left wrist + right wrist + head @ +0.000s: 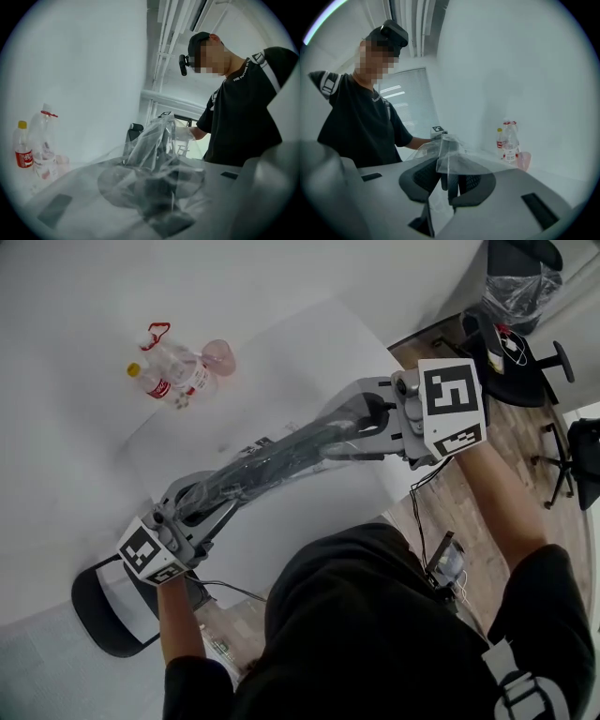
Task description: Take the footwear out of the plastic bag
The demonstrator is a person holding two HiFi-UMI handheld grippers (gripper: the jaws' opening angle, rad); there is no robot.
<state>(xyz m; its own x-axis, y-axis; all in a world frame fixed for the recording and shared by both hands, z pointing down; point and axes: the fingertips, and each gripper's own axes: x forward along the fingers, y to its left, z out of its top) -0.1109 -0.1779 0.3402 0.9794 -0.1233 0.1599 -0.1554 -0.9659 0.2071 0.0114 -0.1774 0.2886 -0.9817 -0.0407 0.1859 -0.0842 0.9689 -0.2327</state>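
A clear plastic bag (323, 432) hangs stretched between my two grippers above the white table (309, 343). Dark footwear (267, 463) lies lengthwise inside it. My left gripper (192, 504), low at the left, is shut on one end of the bag. In the left gripper view, crumpled plastic (154, 140) covers the jaws, and a dark mass of footwear (159, 190) shows through it between them. My right gripper (364, 423), higher at the right, is shut on the other end. In the right gripper view, a thin fold of plastic (454, 159) is pinched between its dark pads (461, 185).
Two plastic bottles (173, 379) and a pink cup (218, 356) stand at the table's far left. A black chair (103, 615) sits below the table's near corner. An office chair (516, 352) stands on the wooden floor at the right. A cable (422, 521) hangs from the table's edge.
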